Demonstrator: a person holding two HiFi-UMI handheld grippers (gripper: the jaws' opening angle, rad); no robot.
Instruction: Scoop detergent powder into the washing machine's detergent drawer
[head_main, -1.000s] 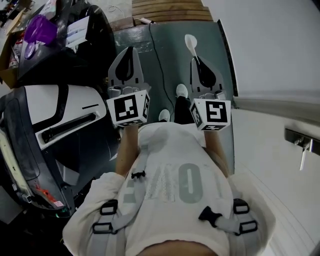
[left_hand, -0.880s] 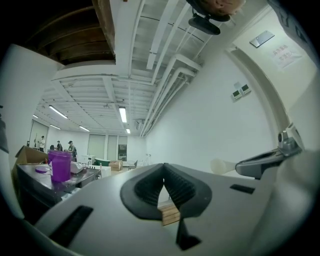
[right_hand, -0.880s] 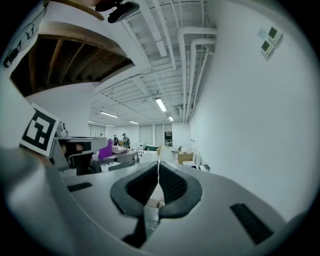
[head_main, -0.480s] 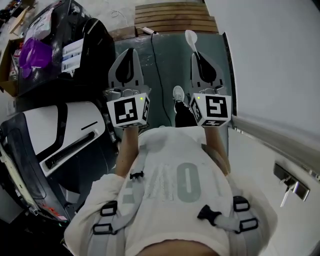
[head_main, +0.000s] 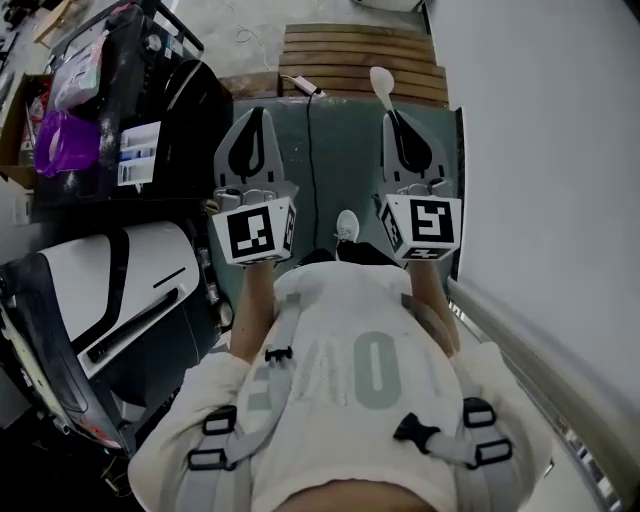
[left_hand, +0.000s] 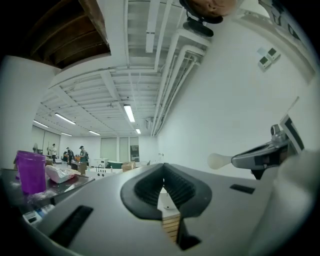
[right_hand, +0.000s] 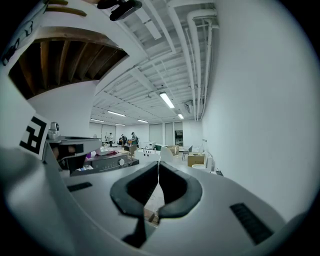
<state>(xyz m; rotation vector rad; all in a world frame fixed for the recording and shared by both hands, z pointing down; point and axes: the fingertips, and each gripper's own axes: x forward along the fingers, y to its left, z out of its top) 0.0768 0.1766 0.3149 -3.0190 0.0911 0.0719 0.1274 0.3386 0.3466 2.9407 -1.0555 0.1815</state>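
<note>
The right gripper (head_main: 393, 117), clenched on the white spoon (head_main: 380, 83) at upper centre, should carry it level toward the purple tub (head_main: 60, 140) at upper left, probably the powder, while the left gripper (head_main: 260, 113) is closed on nothing.

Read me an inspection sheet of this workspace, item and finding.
Surface: dark green floor mat, wooden slatted pallet beyond it.
Job's things: white plastic spoon; detergent and drawer not identifiable.
Clutter: purple plastic container on black shelving at left.
Grippers: left gripper shut, empty; right gripper shut on the spoon.
Cables: thin black cable across the mat.
Surroundings: white wall at right, white-and-black machine at left.
</note>
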